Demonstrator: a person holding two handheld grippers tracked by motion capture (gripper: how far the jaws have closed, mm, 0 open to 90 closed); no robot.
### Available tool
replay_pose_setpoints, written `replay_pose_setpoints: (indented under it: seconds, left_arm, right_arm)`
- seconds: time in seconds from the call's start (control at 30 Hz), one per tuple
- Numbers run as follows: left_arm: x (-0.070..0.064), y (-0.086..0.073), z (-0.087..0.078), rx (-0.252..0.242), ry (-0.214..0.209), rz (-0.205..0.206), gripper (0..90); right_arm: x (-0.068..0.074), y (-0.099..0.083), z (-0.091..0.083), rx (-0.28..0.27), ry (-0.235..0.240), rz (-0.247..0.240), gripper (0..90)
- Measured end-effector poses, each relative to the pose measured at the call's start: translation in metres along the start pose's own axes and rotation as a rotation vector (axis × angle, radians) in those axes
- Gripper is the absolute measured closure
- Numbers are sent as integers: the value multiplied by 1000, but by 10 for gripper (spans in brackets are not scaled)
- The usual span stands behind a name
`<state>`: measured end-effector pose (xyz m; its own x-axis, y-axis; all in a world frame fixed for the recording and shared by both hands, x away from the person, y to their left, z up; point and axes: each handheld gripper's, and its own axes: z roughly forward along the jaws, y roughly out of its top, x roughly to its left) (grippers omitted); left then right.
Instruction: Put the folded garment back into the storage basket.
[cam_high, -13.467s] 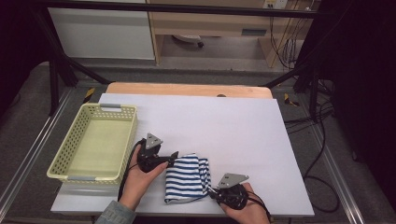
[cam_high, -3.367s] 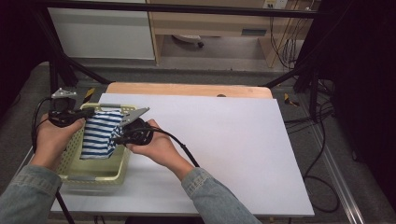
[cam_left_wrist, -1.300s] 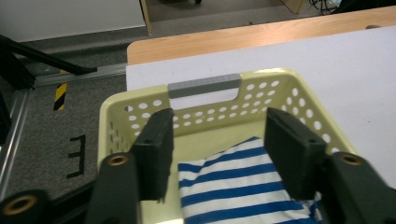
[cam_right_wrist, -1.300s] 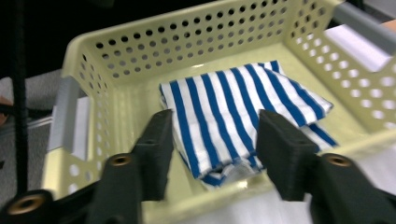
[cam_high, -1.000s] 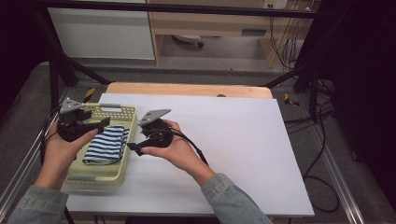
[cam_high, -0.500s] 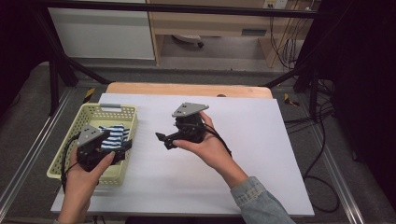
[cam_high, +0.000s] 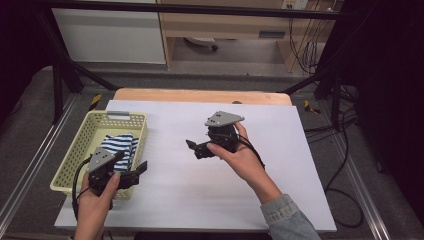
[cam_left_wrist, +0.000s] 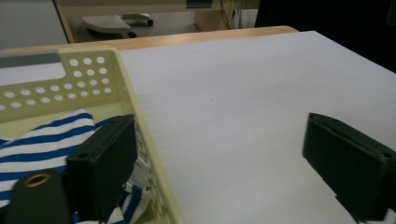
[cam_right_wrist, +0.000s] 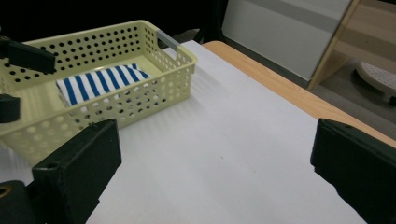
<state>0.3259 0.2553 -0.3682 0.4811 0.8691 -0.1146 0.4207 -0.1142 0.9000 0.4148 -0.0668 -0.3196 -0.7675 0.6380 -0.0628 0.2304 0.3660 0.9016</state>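
High view: striped cloth (cam_high: 119, 148) lies folded inside the yellow basket (cam_high: 84, 145), so neither gripper carries a load. Left gripper (cam_high: 137, 170) hangs at the basket's near right corner, jaws spread and empty. Right gripper (cam_high: 196, 148) sits well right of the basket above the white surface (cam_high: 280, 150), jaws likewise spread, leaving the basket unobstructed.

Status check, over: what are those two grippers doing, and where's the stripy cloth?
Left gripper open at basket rim. Right gripper open above white table. Striped cloth folded in basket. Nothing in the way.
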Motion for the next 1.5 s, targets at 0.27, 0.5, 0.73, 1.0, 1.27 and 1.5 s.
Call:
replay_pose_setpoints:
  seconds: [0.27,0.5,0.73,1.0,1.27,1.5]
  left_arm:
    - [0,-7,-1,-15,2,4,51]
    - [3,-15,0,-15,18,-20,52]
    - [4,-25,5,11,7,-27,53]
    - [5,-28,8,21,4,-18,57]
    - [7,-29,7,8,-1,-27,59]
    - [10,-30,5,-1,-4,-42,60]
  right_arm:
    - [-14,-22,-27,-34,-39,21,21]
    - [-31,-39,-43,-53,-60,64,20]
    - [-51,-50,-60,-50,-82,121,31]
    - [-60,-66,-78,-49,-118,168,27]
    - [-67,-73,-98,-60,-155,184,21]
    - [-71,-71,-114,-82,-192,181,18]
